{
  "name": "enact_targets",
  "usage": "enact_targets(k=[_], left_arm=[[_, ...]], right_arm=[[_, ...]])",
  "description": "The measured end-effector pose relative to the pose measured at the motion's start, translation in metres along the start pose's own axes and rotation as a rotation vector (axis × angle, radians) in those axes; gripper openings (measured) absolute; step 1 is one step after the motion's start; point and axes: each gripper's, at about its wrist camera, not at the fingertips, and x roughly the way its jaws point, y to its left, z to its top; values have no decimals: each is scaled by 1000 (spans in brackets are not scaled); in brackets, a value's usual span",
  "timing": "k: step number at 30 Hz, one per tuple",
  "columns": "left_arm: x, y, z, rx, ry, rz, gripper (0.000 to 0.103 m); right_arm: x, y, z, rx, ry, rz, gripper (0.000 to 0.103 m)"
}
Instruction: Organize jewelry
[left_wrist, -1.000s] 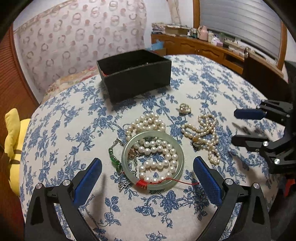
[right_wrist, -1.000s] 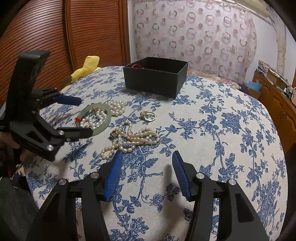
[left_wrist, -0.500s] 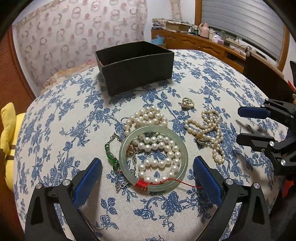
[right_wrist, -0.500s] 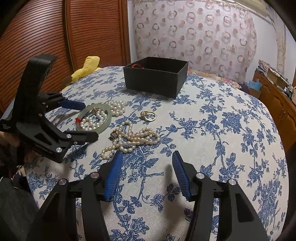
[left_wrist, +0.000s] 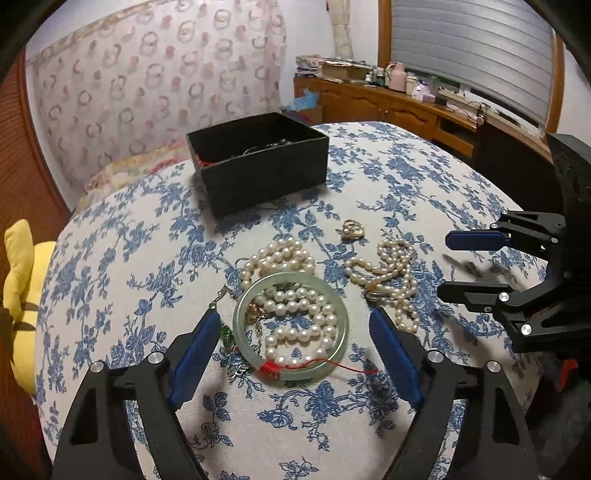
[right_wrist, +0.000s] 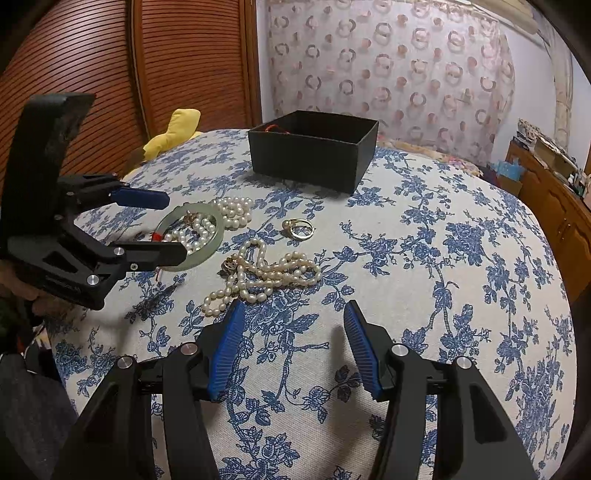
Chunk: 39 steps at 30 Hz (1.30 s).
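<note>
One black box (left_wrist: 266, 173), one jade bangle (left_wrist: 291, 328), two pearl strands (left_wrist: 388, 280), one gold ring (left_wrist: 352, 229), two grippers (right_wrist: 291, 343) are counted.

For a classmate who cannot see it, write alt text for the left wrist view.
The left gripper, closing, straddles a pale green bangle lying over white pearls on a blue floral cloth. A black box sits behind; the right gripper waits at right.

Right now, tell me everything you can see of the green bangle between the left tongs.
The green bangle is a pale, milky, stone-like ring lying flat on the flowered tablecloth. Red cord is wound around its near edge, with a loose red thread trailing right. Pearl beads lie inside and under it, and a chain with a green pendant lies at its left. The left tongs are closing around it, not yet touching.
</note>
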Motion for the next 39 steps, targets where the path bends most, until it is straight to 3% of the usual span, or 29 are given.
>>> enact_targets(k=[11,12,26,27,28,29,35,39], left_arm=[[16,-3,-1,44,36,38,72],[16,-2,-1,35,30,30,69],[-25,10,-2,-59,-95,-1,68],[-28,10,-2,-60,-102,0,68],[-30,10,-1,-59,-108,3,68],[-30,9,-1,-58,-110,4,68],[-34,8,-3,-56,-123,1,68],[-35,8,-4,-60,-125,1,68]], right_arm=[[1,1,0,-2,4,2,58],[1,1,-1,-2,4,3,58],[0,3,2,-29,8,6,58],[1,5,3,-37,13,18,55],[3,7,6,-47,20,32,42],[4,8,8,-54,23,36,40],[7,22,31,-122,4,64,31],[20,25,39,-183,47,39,27]])
